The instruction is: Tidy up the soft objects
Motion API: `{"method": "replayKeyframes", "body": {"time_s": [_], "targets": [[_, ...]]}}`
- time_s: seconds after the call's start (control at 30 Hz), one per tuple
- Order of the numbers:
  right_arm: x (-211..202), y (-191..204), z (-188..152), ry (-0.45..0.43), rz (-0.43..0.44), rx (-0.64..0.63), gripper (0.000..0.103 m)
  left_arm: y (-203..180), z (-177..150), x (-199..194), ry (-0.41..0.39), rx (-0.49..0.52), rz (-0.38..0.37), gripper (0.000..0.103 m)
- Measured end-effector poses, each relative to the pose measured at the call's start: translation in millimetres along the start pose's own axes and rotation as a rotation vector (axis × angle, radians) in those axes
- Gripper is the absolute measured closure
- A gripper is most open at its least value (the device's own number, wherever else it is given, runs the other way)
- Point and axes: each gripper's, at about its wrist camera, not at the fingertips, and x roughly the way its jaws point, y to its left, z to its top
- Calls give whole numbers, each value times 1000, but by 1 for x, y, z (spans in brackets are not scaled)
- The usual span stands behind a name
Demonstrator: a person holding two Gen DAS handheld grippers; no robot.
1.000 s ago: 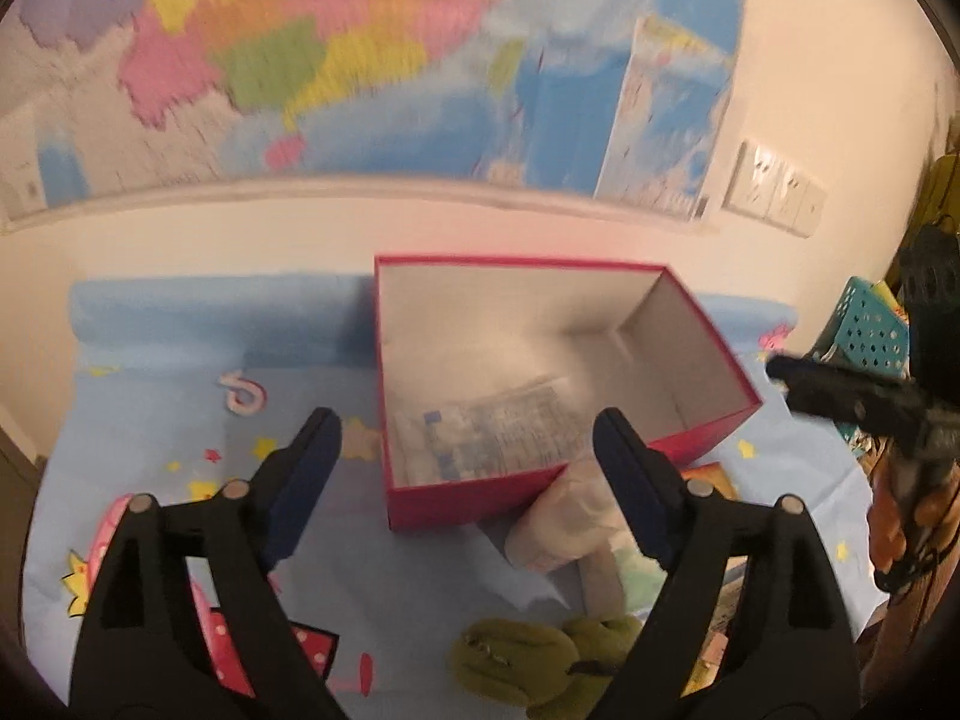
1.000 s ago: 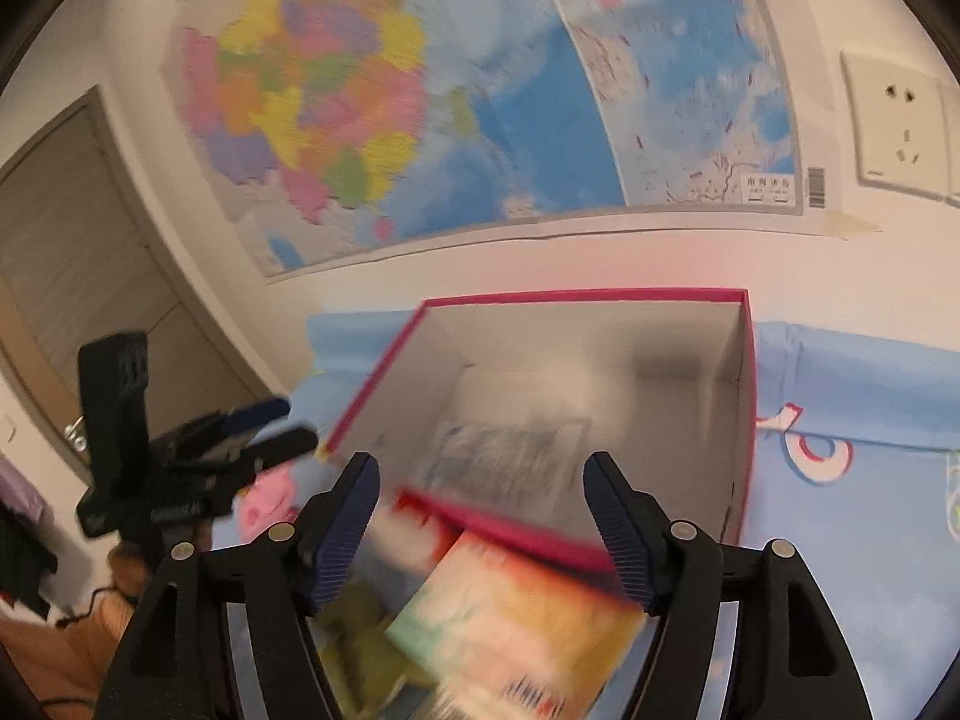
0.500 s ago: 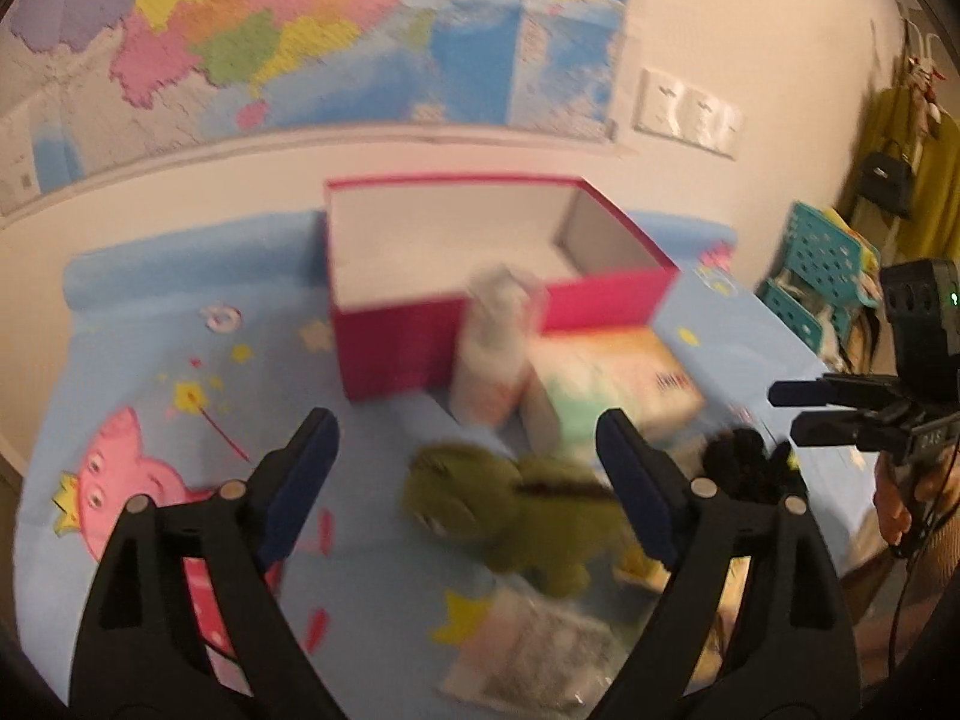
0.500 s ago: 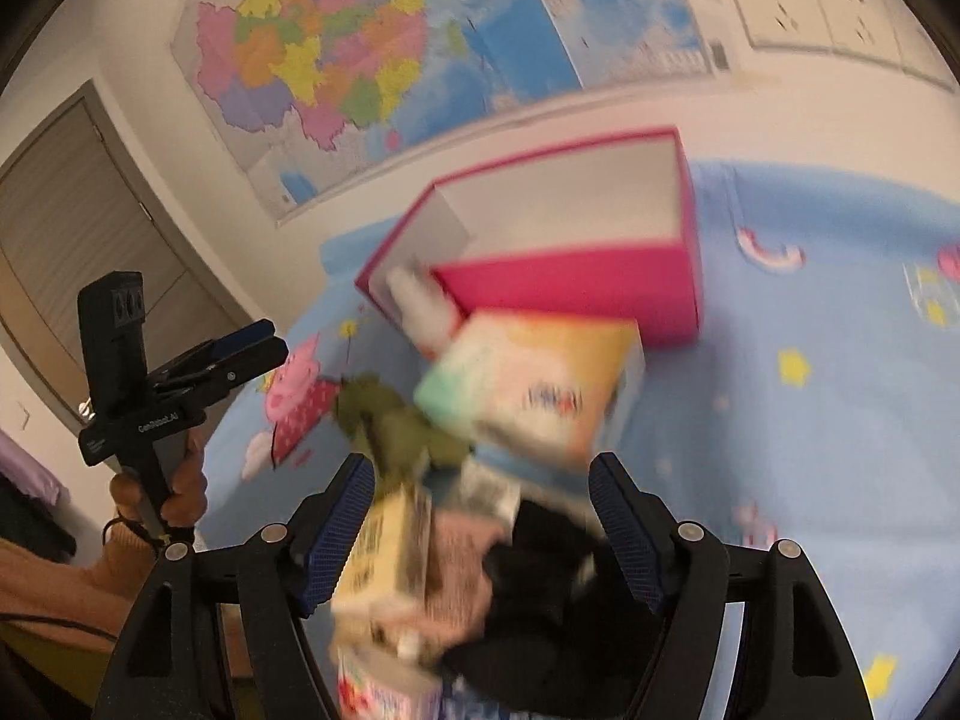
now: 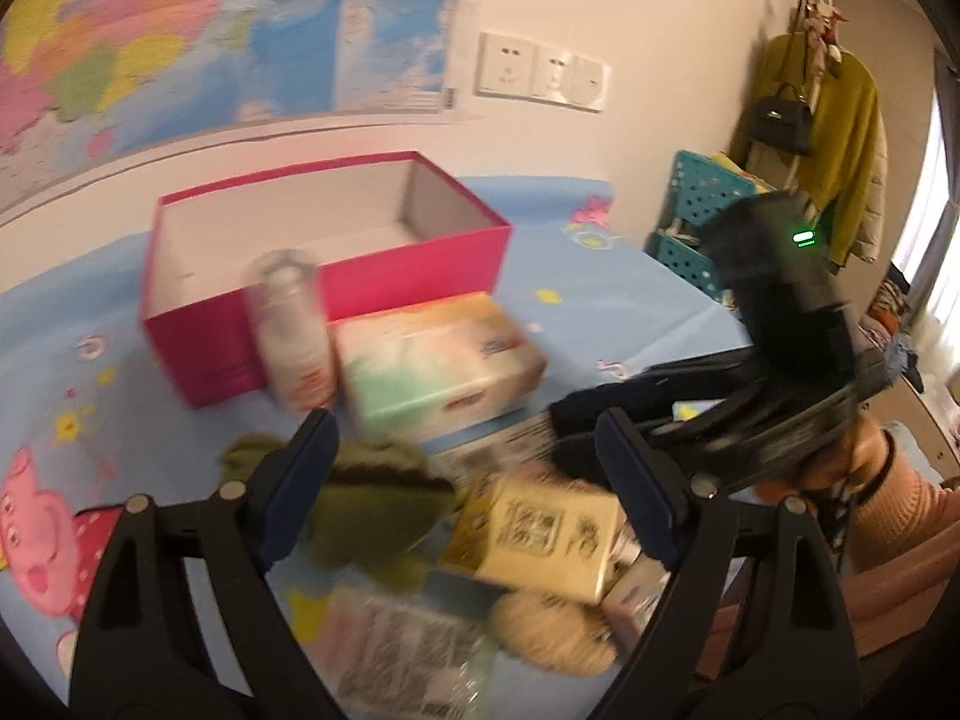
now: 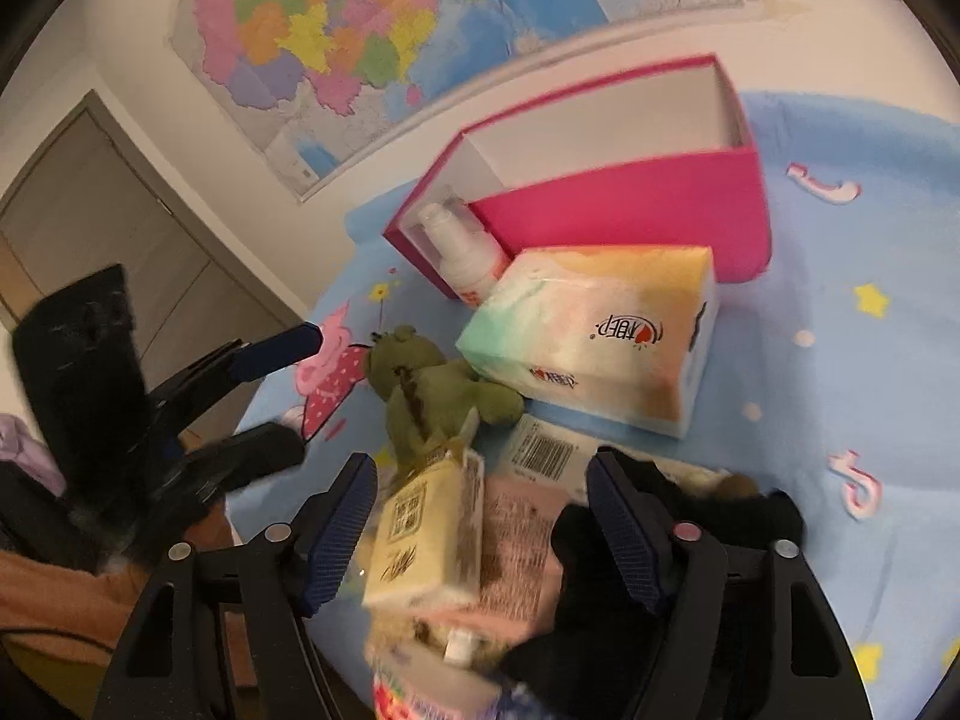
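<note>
An open pink box [image 5: 384, 285] [image 6: 618, 204] stands at the back of the blue cloth. In front of it are a white bottle [image 5: 294, 336] [image 6: 465, 252] and a pastel tissue pack [image 5: 438, 360] [image 6: 600, 330]. Nearer lies a pile: a green plush [image 5: 372, 498] [image 6: 432, 390], a yellow carton [image 5: 540, 534] [image 6: 426, 540], a beige plush [image 5: 552, 630], a black plush [image 6: 750, 510] and plastic packets [image 5: 402, 654]. My left gripper [image 5: 468, 462] [image 6: 294, 396] hangs open above the green plush and carton. My right gripper [image 6: 480, 492] [image 5: 570, 432] is closing over the carton and a pink packet [image 6: 516, 552]; its pads touch neither.
A blue cartoon-print cloth [image 6: 840, 360] covers the table. Teal crates [image 5: 702, 210] and a coat stand with a yellow coat [image 5: 840, 120] are at the right. A map and sockets [image 5: 540, 75] hang on the wall. A door [image 6: 120, 210] is at the left.
Both grippers have drawn back from the pink box and dropped toward the pile of objects in front of it. The left view swung right and the right gripper now fills its right side.
</note>
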Motion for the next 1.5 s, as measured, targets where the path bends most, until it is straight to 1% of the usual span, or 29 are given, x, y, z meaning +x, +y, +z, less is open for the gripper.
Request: {"method": "replayKeyframes", "body": {"time_s": [0.03,0.07,0.1,0.13,0.17,0.2,0.27,0.33,0.4,0.43,0.5,0.53,0.6,0.63,0.7,0.77,0.8,0.83,0.93,0.97,1.03,1.07,1.13,1.17,1.27,1.33,1.37,1.47,1.5], "targets": [[6,-5,0,25,-12,10,37,-3,1,6,14,10,-15,15],[11,-13,-1,54,-30,27,42,-5,3,11,28,19,-37,15],[12,-17,-3,66,-43,36,48,-7,4,18,44,21,-62,15],[10,-23,-6,74,-70,43,51,-10,4,24,62,22,-85,15],[6,-26,-7,73,-87,39,59,-11,5,30,79,24,-101,15],[1,-28,-8,79,-119,38,61,-14,5,36,99,33,-113,15],[-9,-33,-11,91,-210,29,61,-18,3,48,133,47,-127,15],[-16,-40,-15,103,-264,26,60,-19,1,61,180,45,-154,15],[-21,-47,-19,126,-350,28,60,-18,-4,71,227,41,-164,15],[-22,-50,-19,126,-364,30,60,-17,-6,75,246,41,-154,15],[-29,-50,-17,110,-392,31,60,-15,-8,75,257,52,-157,16],[-32,-47,-15,93,-385,20,60,-15,-8,74,259,54,-158,16],[-34,-34,-10,64,-335,-13,52,-14,-8,71,273,57,-167,16],[-29,-29,-8,67,-316,-26,50,-13,-8,71,283,54,-173,16],[-12,-28,-5,107,-278,-35,49,-11,-8,69,297,42,-176,16],[0,-31,-4,126,-303,-34,49,-12,-8,68,307,48,-174,16],[2,-33,-4,123,-331,-34,49,-10,-8,66,312,42,-171,16],[1,-35,-3,111,-379,-33,49,-9,-8,65,316,34,-171,16],[-14,-40,-3,60,-407,-1,49,-6,-8,61,324,18,-171,16],[-22,-37,-3,29,-400,-2,49,-4,-8,59,330,8,-176,16],[-34,-29,-3,-16,-328,-6,49,0,-7,55,334,-11,-186,16],[-36,-21,-3,-20,-265,-18,49,1,-6,54,337,-19,-188,16],[-31,-11,-2,-12,-228,-46,49,3,-4,52,334,-38,-185,16],[-24,-7,-1,6,-214,-59,49,3,-3,51,330,-47,-186,16],[1,-16,0,66,-197,-15,49,1,-3,53,338,-47,-184,16],[9,-28,-3,100,-211,25,50,-1,-3,55,346,-44,-182,16],[10,-35,-5,113,-232,44,51,-3,-3,56,351,-41,-189,16],[12,-39,-14,147,-272,42,52,-8,-1,62,373,-48,-227,16],[13,-37,-15,150,-274,31,51,-11,-1,65,377,-36,-224,16]]}}
